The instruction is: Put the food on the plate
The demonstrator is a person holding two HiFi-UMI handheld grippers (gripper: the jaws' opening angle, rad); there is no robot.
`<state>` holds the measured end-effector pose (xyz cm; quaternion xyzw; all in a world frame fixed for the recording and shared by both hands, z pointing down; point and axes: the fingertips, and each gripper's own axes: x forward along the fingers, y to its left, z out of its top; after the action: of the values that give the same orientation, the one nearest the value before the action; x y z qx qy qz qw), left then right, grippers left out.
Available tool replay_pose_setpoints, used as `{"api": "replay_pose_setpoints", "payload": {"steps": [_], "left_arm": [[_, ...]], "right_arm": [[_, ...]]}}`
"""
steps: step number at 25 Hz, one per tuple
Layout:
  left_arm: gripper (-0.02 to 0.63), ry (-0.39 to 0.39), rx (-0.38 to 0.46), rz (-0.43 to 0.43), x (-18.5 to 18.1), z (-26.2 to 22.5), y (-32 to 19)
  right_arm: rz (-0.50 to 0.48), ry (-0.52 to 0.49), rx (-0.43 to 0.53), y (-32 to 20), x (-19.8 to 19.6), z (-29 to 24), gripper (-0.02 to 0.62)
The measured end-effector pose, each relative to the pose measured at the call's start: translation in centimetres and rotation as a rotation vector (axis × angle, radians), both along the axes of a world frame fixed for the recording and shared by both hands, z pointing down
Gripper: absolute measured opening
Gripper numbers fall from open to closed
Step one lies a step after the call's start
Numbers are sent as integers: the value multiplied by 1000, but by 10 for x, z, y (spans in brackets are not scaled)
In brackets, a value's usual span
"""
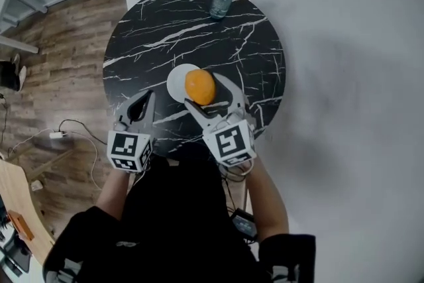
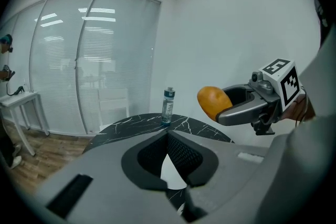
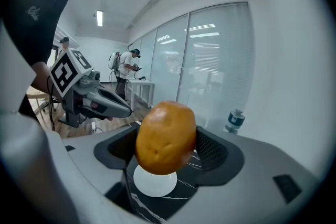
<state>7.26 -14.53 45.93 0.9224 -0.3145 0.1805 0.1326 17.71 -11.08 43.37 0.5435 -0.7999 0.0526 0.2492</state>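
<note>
Right gripper [image 1: 207, 95] was clamped on the potato [image 3: 166, 136], held in the air over the white plate [image 1: 175, 81]. Left gripper [image 1: 140, 107] had jaws together, empty. We judged placing in hand: lower squarely, then release

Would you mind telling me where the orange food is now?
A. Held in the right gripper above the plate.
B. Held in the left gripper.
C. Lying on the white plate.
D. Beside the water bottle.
A: the right gripper grips the food in the air, with the white plate below it.
</note>
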Motion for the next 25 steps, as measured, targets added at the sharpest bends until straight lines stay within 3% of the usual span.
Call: {"api": "replay_pose_setpoints", "payload": {"steps": [8, 25], "left_arm": [[0, -26, -49, -76, 2, 29, -4], [0, -55, -139, -186, -3, 96, -7]], "right_arm": [[-112, 17, -100, -14, 3, 39, 341], [-221, 64, -268, -24, 1, 125, 341]]}}
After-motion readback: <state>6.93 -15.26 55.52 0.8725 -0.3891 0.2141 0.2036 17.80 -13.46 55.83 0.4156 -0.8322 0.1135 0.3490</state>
